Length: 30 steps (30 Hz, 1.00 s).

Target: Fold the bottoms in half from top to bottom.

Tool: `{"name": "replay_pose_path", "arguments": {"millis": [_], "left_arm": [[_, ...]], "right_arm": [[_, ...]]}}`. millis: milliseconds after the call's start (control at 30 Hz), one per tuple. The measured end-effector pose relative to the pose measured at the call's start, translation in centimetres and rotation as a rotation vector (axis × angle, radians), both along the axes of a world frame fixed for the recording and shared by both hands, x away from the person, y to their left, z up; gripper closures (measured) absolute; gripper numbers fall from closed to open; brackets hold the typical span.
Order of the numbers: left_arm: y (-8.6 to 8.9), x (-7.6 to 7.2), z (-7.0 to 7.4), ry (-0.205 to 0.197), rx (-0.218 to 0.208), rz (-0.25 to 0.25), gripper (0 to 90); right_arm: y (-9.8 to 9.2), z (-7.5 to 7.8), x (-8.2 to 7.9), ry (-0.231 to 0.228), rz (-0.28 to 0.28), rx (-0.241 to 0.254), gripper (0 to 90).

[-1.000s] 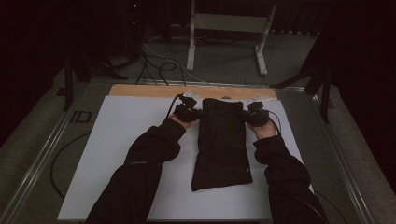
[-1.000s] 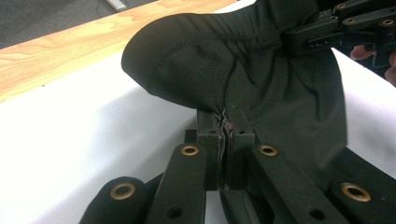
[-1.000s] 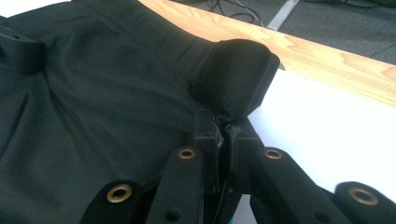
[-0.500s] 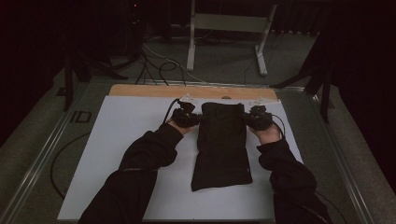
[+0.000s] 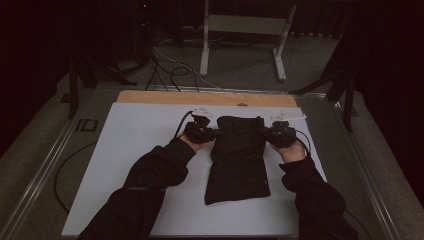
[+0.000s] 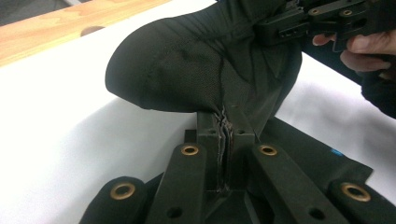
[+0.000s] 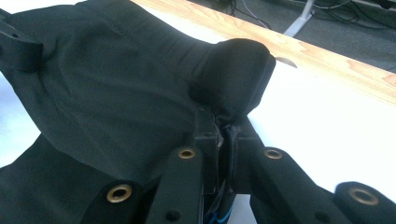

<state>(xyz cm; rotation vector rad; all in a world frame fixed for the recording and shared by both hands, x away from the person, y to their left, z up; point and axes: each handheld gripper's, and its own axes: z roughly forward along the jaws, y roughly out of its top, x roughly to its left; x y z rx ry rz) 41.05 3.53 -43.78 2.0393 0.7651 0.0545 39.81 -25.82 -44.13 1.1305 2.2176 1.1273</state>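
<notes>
The left gripper (image 5: 209,133) and right gripper (image 5: 270,135) are each clamping their fingers (image 6: 212,140) tight on a far corner of the black garment (image 5: 237,160). The garment is lying lengthwise at the middle of the white worktop (image 5: 130,150), its far end bunching up between them.

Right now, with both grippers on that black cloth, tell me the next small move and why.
Probably carry the far edge toward the person and lay it over the near half. The left gripper and right gripper are each shut on an edge of the black cloth, whose far end is lifted and bulging above the white table.
</notes>
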Motion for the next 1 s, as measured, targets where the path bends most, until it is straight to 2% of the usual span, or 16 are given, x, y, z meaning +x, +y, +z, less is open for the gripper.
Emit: {"name": "replay_pose_path", "arguments": {"millis": [267,567,667,767,1000], "left_arm": [[0.0,-1.1,0.1,0.010,0.003,-0.024,87.8],[0.3,-2.2,-0.2,0.026,-0.023,-0.041,87.8],[0.4,-2.6,-0.2,0.016,-0.019,-0.048,87.8],[0.4,-3.0,-0.4,0.011,-0.012,-0.052,87.8],[0.4,-4.2,-1.2,0.021,-0.012,-0.057,87.8]], "right_arm": [[-0.2,0.0,-1.4,-0.006,0.017,0.003,85.0],[-0.3,0.2,-2.5,-0.010,0.037,-0.003,85.0],[-0.3,0.2,-2.9,-0.015,0.045,0.001,85.0],[-0.4,0.0,-3.6,-0.015,0.063,-0.005,85.0],[-0.5,-0.7,-4.9,0.004,0.064,0.007,85.0]]}}
